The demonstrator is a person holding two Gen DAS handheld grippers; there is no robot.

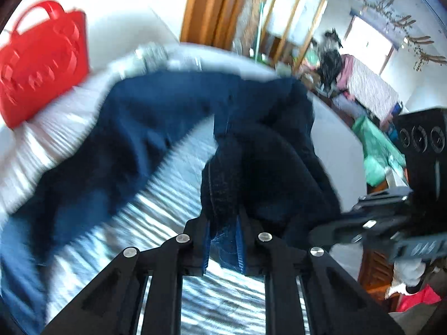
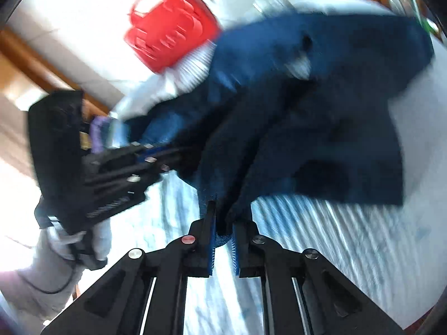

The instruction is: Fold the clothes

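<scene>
Claws (image 1: 223, 240) (image 2: 223, 240) clamped on navy garment (image 1: 156, 128) (image 2: 321, 128) — red bag (image 1: 42, 61) (image 2: 170, 30), lettering unreadable

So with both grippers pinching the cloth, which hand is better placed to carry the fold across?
Probably the right. The right gripper pinches the dark blue fabric garment with a broad free panel hanging beyond it. The left gripper also grips a bunched edge, but its cloth trails back over the striped white bed cover.

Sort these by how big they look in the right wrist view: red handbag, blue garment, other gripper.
1. Dark blue fabric garment
2. Black left gripper, nearer the camera, so unsure
3. Red plastic handbag, similar in size
</scene>
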